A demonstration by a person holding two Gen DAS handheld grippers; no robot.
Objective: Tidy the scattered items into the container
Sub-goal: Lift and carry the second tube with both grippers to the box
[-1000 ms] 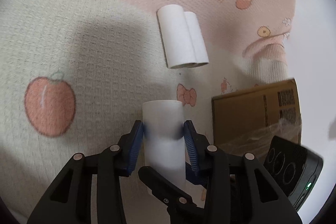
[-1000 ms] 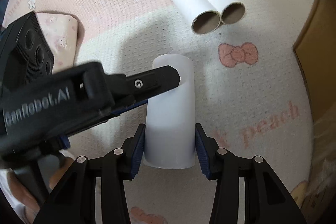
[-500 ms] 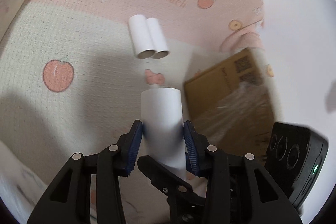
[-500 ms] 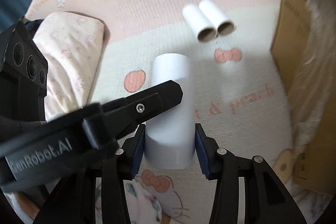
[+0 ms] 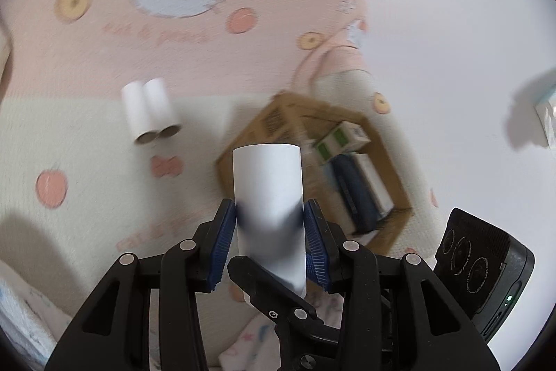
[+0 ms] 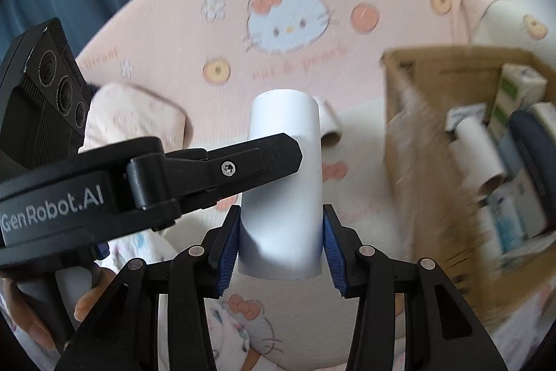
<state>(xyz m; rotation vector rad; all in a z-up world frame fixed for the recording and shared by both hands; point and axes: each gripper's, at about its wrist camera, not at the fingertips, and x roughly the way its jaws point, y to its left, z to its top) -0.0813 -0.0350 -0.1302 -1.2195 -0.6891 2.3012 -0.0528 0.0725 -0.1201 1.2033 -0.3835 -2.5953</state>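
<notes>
the blanket point(image 5: 87, 162) spreads under the cardboard box point(image 5: 278, 113), now in full view with cartons and a tube inside, where a second ago only its edge showed. the white tube point(image 5: 267, 193) hangs in the air just short of the box, raised off the blanket for the drop, i judge. left gripper point(image 5: 270, 232) and right gripper point(image 6: 280, 232) are both clamped on it, likely to steady it. two small tubes point(image 5: 151, 110) lie left of the box.

The left gripper point(image 5: 270, 228) clamps a white tube point(image 5: 267, 183) — cardboard box point(image 5: 278, 117) just beyond.
</notes>
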